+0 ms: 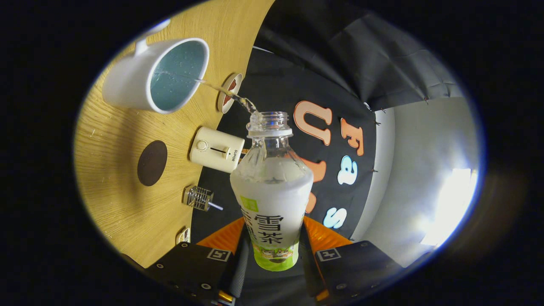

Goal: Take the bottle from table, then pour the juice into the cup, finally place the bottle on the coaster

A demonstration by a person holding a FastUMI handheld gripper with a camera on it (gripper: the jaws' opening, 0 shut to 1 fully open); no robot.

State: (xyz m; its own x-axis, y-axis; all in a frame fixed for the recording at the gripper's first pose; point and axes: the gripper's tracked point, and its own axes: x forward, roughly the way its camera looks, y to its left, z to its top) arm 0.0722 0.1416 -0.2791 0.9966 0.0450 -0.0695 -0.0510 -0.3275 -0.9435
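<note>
Now one bottle (272, 187) clenched in the jaws, one juice stream (225, 91) entering one cup (159, 76), one dark coaster (152, 163).

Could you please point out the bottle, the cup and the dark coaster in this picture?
bottle (272, 199): gripper view, on its label, between the tongs' fingers.
cup (127, 80): gripper view, on its white outer wall.
dark coaster (152, 163): gripper view, at the middle of the brown disc on the table.
</note>
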